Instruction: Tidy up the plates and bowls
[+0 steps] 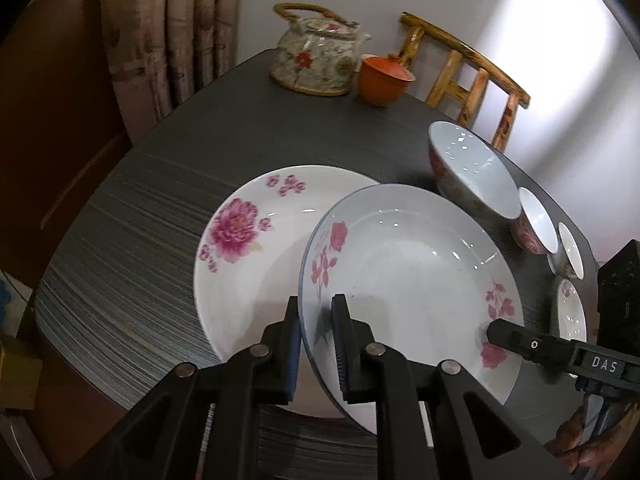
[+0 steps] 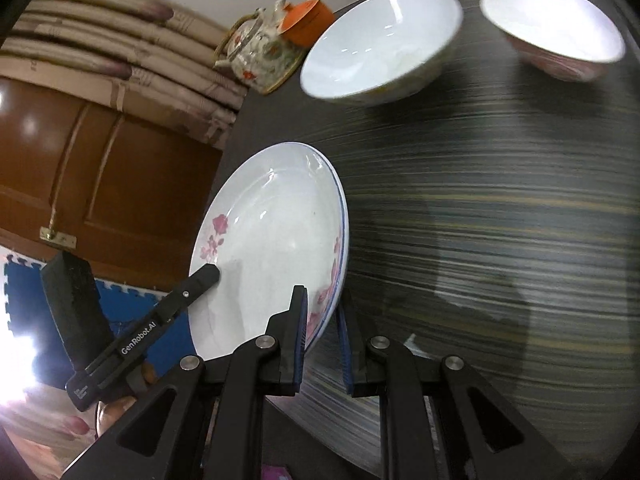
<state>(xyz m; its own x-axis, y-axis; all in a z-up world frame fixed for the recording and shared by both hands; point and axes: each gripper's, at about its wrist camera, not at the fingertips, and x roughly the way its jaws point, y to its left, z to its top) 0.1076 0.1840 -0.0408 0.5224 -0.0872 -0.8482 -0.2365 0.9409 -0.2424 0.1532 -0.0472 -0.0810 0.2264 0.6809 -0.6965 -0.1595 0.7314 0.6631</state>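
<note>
The rose plate (image 1: 412, 280) hangs tilted over the desk (image 1: 160, 208), overlapping the peony plate (image 1: 248, 256), which lies flat at its 9 o'clock. The left tool (image 1: 316, 320) is closed on the rose plate's near-left rim, one finger (image 1: 294, 332) under it and one on top. In the right wrist view, the right tool (image 2: 323, 320) straddles the plate's opposite rim; the inner finger (image 2: 298, 328) lies against the plate face, while the outer one stands a little apart, so whether it grips I cannot tell. At 1 o'clock from the plates sits a big bowl (image 1: 472, 168), with smaller bowls (image 1: 538, 224) trailing toward 3 o'clock. At 12 o'clock, far across the desk, stand a teapot (image 1: 316, 56) and an orange cup (image 1: 384, 80), touching.
</note>
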